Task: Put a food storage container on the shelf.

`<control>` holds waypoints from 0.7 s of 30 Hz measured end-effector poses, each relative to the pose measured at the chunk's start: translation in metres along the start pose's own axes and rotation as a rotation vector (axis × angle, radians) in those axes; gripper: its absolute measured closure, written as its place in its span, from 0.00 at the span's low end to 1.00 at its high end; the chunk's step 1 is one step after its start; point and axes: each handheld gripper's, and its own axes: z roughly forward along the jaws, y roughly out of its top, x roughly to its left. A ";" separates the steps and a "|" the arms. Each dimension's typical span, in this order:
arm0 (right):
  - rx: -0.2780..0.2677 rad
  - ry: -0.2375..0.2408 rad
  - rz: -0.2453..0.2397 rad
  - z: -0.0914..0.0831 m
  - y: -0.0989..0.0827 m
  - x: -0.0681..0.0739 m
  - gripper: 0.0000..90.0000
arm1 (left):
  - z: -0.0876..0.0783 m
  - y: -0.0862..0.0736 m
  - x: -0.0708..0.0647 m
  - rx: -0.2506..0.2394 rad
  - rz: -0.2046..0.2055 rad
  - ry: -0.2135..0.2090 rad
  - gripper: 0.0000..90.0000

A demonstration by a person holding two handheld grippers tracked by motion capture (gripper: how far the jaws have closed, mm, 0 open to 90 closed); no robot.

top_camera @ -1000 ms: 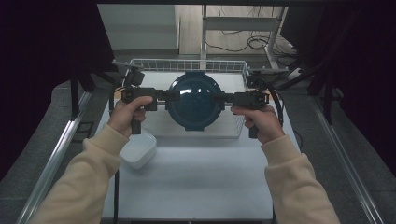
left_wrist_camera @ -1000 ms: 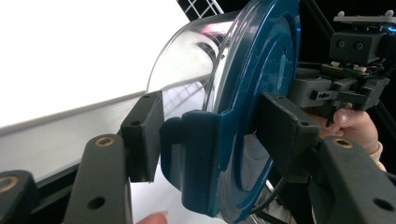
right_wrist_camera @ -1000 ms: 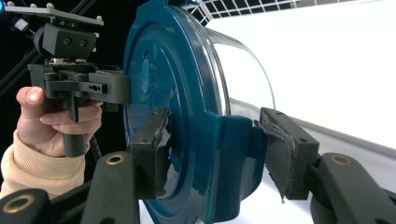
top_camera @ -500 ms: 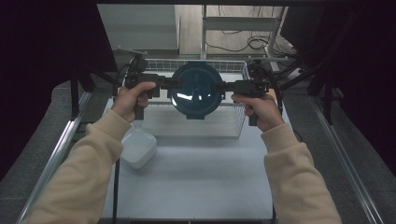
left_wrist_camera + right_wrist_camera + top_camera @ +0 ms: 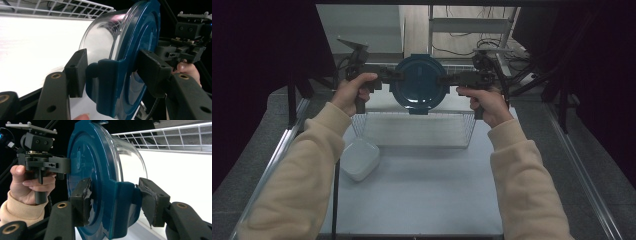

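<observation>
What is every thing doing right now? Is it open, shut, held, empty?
Round container: blue lid on, tipped on edge, held in the air between both grippers.
Left gripper: shut on a lid clasp.
Right gripper: shut on the opposite clasp.
Wire basket: upright on the table, looks empty.
White tub: on the table, untouched.

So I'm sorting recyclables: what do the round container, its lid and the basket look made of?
The container looks like clear glass or hard plastic: see-through, with glossy reflections. Its lid looks like dark blue moulded plastic, smooth, with side latches. The basket is white-coated wire mesh, probably metal.
</observation>
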 end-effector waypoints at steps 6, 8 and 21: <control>0.013 0.014 0.021 0.012 0.004 -0.011 0.52 | 0.004 0.004 0.012 -0.003 -0.019 0.012 0.47; 0.017 0.014 0.028 0.015 0.005 -0.016 0.51 | 0.005 0.004 0.014 0.000 -0.024 0.013 0.47; -0.013 -0.018 0.194 0.032 0.009 -0.040 0.49 | 0.027 0.012 0.044 -0.030 -0.143 0.014 0.47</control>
